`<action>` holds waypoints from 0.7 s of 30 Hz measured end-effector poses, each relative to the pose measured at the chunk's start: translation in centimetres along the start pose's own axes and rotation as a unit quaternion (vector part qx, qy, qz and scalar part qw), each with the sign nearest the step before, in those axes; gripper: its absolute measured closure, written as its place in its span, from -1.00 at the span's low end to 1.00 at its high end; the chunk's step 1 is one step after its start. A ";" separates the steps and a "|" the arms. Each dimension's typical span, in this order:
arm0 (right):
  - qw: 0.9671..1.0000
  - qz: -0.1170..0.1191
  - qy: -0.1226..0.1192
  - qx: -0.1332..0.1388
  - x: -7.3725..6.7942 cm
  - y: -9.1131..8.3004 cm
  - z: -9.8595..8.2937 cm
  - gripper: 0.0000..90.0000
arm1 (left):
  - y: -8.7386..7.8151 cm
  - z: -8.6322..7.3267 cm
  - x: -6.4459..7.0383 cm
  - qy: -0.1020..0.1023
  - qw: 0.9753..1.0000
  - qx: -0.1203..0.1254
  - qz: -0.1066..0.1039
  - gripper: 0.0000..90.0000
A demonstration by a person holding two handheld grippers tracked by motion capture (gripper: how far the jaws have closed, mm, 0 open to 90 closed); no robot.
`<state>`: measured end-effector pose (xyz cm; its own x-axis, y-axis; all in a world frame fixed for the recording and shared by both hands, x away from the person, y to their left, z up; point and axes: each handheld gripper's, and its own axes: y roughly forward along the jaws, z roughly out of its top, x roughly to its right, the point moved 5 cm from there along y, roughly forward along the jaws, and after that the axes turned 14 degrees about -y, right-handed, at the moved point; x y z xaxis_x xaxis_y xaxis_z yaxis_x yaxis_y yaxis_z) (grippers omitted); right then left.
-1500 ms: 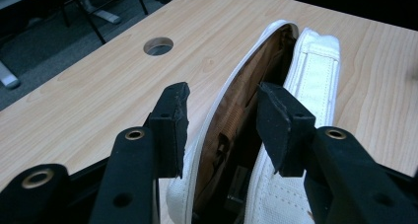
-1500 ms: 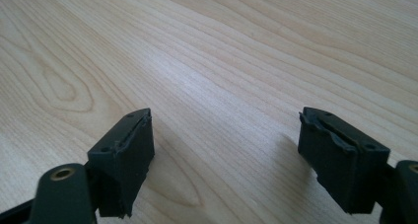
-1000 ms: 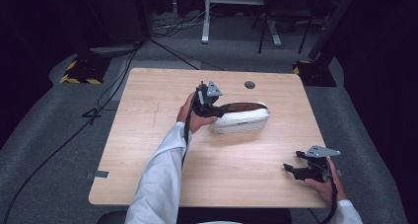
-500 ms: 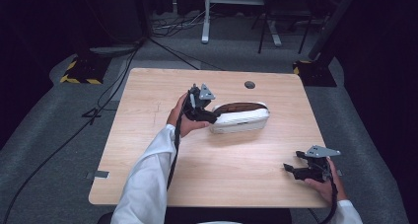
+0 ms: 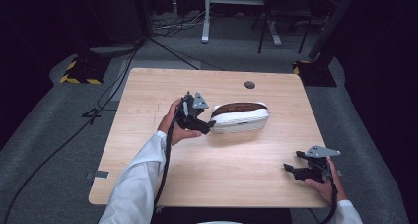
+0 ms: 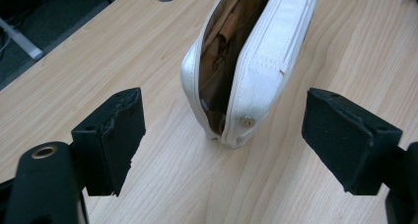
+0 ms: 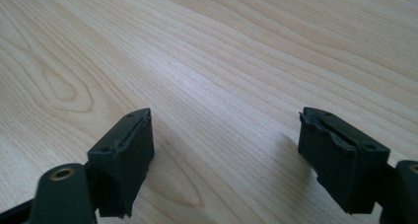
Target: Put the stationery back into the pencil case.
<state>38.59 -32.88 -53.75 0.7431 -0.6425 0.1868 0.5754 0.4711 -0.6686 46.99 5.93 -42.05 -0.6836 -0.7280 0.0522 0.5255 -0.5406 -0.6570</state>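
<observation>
Left gripper [image 6: 224, 150] view, white pouch [image 6: 246, 71] unzipped, brown lining inside

My right gripper [image 7: 224, 160] has its two black jaws spread wide apart, holding nothing, just above the bare light wood-grain tabletop [image 7: 222, 51].

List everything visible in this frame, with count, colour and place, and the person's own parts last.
Pouch: one, white with brown lining, unzipped, mid-table.
Table: one, light wood, centre.
Cable hole: one, dark, far table edge.
Striped blocks: black and yellow, on the floor at far left.
Left gripper: one, black, open, jaws apart either side of the pouch's near end, not touching it.
Right gripper: one, black, open, low over bare wood near the table's right corner.
Sleeve: white, left forearm.
</observation>
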 end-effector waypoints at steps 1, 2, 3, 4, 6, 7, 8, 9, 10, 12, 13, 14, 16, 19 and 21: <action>1.000 0.000 0.000 0.000 0.0 0.0 0.0 -0.51 | -0.2 -0.4 0.0 0.000 1.000 -0.004 0.006 -0.61; 1.000 0.000 0.000 0.000 0.0 0.0 0.0 -0.51 | -0.2 -0.4 0.0 0.000 1.000 -0.004 0.006 -0.61; 1.000 0.000 0.000 0.000 0.0 0.0 0.0 -0.51 | -0.4 -0.6 0.0 0.003 1.000 -0.007 0.007 -0.61; 1.000 0.000 0.000 0.000 0.0 0.0 0.0 -0.51 | -0.5 -0.8 0.0 0.005 1.000 -0.008 0.016 -0.61; 1.000 0.000 0.001 0.000 0.0 0.0 0.0 -0.51 | -0.7 -1.2 0.0 0.007 1.000 -0.014 0.025 -0.61; 1.000 0.000 0.000 0.000 0.0 0.0 0.0 -0.51 | -0.8 -1.4 0.1 0.010 1.000 -0.015 0.024 -0.61; 1.000 0.000 0.000 0.000 0.0 0.0 0.0 -0.51 | -0.9 -1.7 0.1 0.016 0.999 -0.018 0.027 -0.62; 1.000 -0.001 0.001 0.000 0.0 0.0 0.0 -0.51 | -1.0 -1.9 0.1 0.023 0.999 -0.021 0.030 -0.62; 1.000 -0.001 0.001 0.000 0.0 0.0 0.0 -0.51 | -1.1 -2.2 0.2 0.028 0.999 -0.023 0.032 -0.62; 1.000 -0.001 0.002 0.000 0.0 0.0 0.0 -0.51 | -1.3 -2.7 0.1 0.028 0.998 -0.028 0.039 -0.62; 1.000 -0.001 0.002 0.000 0.0 0.0 0.0 -0.51 | -1.3 -3.0 0.0 0.031 0.998 -0.027 0.038 -0.62; 1.000 -0.001 0.001 0.000 0.0 0.0 0.0 -0.51 | -1.5 -3.4 -0.1 0.030 0.998 -0.030 0.041 -0.62; 1.000 -0.001 0.001 0.000 0.0 0.0 0.0 -0.51 | -1.5 -4.0 -0.3 0.034 0.998 -0.035 0.049 -0.62; 1.000 -0.001 0.002 0.000 0.0 0.0 0.0 -0.51 | -1.5 -5.3 -0.7 0.038 0.996 -0.050 0.066 -0.62; 1.000 -0.001 0.001 0.000 0.0 0.0 0.0 -0.51 | -1.6 -6.1 -1.0 0.035 0.995 -0.057 0.070 -0.62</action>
<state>38.57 -32.87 -53.75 0.7410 -0.6452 0.1859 0.5766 0.4695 -0.6687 43.74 10.14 -45.63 -0.6428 -0.7600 -0.0963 0.5607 -0.3812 -0.7351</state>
